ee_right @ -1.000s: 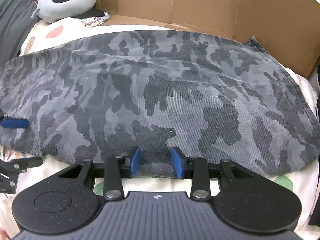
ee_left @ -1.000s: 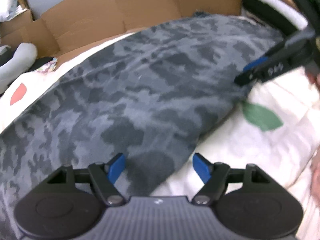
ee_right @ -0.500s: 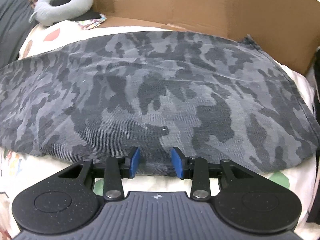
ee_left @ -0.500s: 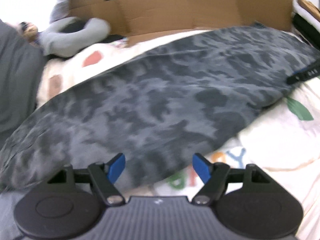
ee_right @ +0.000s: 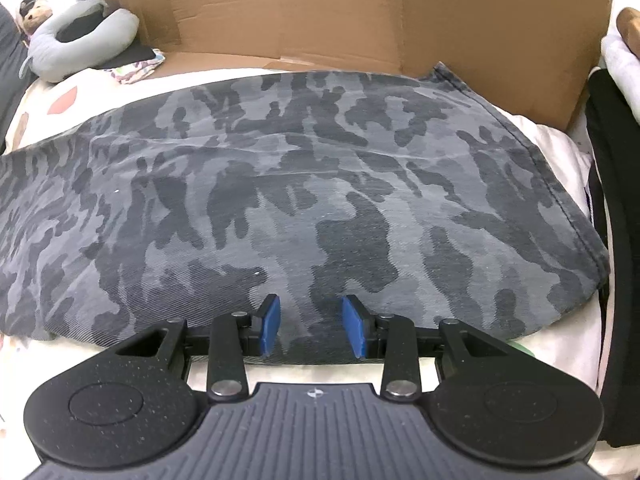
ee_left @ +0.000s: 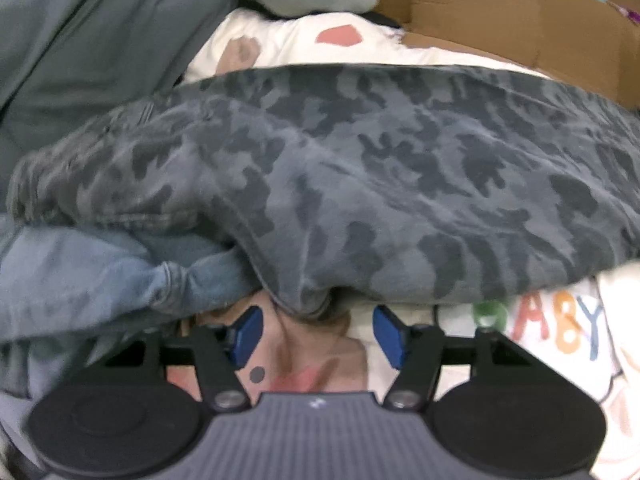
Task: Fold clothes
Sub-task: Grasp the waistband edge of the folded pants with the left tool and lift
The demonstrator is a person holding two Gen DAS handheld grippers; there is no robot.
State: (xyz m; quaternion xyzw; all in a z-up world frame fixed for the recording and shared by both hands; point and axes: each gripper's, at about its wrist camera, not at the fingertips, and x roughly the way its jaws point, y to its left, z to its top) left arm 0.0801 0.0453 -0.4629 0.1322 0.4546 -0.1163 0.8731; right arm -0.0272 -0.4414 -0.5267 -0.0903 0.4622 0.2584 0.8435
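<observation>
The grey camouflage garment lies spread long and mostly flat, filling nearly everything ahead of both sets of jaws. As far as these views show, it looks laid lengthwise with no cross-fold made yet, so I judge the folding early: flattening largely done, the folds themselves left.

The right gripper sits at the garment's near edge with that edge lying between its 2 blue pads; the pads stand at a middling gap and I cannot tell whether they press on the cloth. The left gripper is at the other end, its jaws closing from fairly wide, with a bunched lobe of camouflage cloth just ahead of the gap and not pinched.

Left of the left jaws a rumpled blue cloth lies partly under the garment's end.

Underneath is a white quilt printed with coloured letters and shapes. Beyond the garment, far ahead of the jaws, stands a cardboard wall, with a grey neck pillow toward the far left.
</observation>
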